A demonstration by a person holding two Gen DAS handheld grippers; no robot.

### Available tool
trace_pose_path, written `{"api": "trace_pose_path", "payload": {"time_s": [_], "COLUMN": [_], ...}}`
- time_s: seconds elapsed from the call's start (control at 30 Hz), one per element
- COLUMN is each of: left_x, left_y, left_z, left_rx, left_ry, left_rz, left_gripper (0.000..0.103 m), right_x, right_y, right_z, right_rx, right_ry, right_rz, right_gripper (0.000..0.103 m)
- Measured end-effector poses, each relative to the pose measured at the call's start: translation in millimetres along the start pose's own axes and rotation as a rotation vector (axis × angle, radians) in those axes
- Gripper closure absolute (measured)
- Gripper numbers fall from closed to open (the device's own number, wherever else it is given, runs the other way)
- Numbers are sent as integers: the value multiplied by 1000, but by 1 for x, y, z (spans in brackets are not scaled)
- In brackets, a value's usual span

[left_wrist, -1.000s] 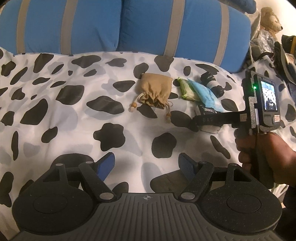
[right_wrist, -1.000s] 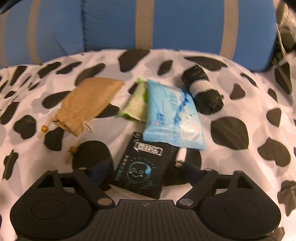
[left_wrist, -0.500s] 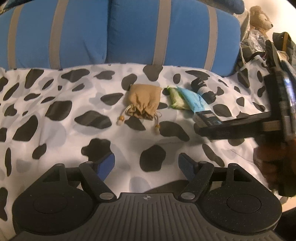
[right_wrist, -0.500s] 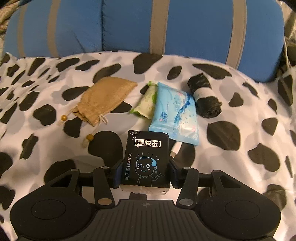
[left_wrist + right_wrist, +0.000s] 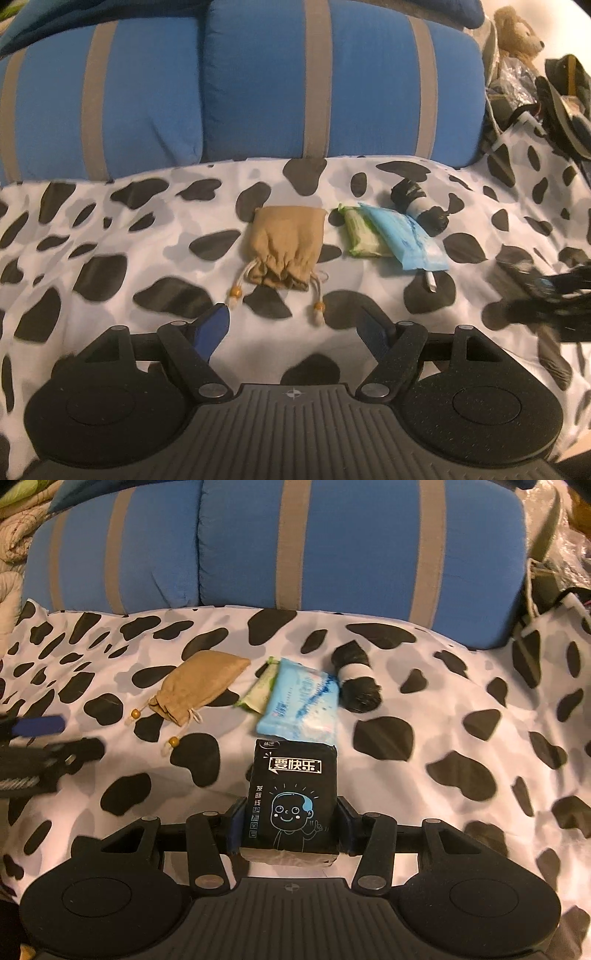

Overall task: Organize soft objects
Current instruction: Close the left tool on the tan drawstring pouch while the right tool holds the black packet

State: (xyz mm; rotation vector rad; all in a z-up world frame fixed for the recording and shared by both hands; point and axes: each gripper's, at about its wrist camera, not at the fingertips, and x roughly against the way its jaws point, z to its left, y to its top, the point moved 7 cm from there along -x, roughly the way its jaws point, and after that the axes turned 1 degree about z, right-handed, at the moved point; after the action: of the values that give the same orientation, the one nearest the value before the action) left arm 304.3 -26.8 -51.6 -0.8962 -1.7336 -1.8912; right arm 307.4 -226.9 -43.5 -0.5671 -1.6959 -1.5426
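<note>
The right gripper [image 5: 290, 825] is clamped on a black tissue pack printed with a cartoon face [image 5: 293, 795], lifted above the cow-spotted bedspread [image 5: 461, 686]. The left gripper [image 5: 295, 328] stands apart, nothing between its jaws. Beyond lie a tan drawstring pouch [image 5: 286, 247], a green packet [image 5: 360, 234] under a light-blue wipes pack [image 5: 404, 238], and a black-and-white roll [image 5: 419, 205], before blue striped cushions [image 5: 332, 81].

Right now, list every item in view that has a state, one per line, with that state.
black tissue pack: clamped between the right gripper fingers, lifted off the spotted cover.
left gripper: open, nothing between its fingers.
tan drawstring pouch: lying flat, neck cinched.
blue wipes pack: flat, overlapping the green pack.
black bag roll: rolled up, on its side.
</note>
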Motion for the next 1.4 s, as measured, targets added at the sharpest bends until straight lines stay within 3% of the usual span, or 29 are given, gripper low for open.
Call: {"api": "trace_pose_path", "payload": {"time_s": [0.5,0.7,0.93,1.0,1.03,1.07,1.17,1.4], "left_x": [-71,-102,-119,-123,-124,-124,-123,-107], "left_y": [16,14,18,21,22,23,23,15], "left_z": [-34,-31,-23,-16,-12,-9,-3,5], "left_rx": [-295,-328,-285,-209,-171,-152,-146,-110], "left_ry": [83,101,95,73,58,61,74,37], "left_rz": [-34,17,30,55,69,76,101,125], "left_gripper": [28,46,47,52,60,69,84,91], "right_x": [55,62,56,55,54,53,52,48], "right_y": [-36,-40,-40,-39,-39,-39,-39,-35], "right_z": [-32,-32,-29,-29,-28,-28,-25,-20], "right_rx": [-61,-89,-107,-112,-112,-112,-106,-103], "right_ry": [34,66,89,93,94,97,103,101], "right_rz": [24,27,46,50,53,55,59,59], "right_gripper": [51,51,51,51,51,51,51,51]}}
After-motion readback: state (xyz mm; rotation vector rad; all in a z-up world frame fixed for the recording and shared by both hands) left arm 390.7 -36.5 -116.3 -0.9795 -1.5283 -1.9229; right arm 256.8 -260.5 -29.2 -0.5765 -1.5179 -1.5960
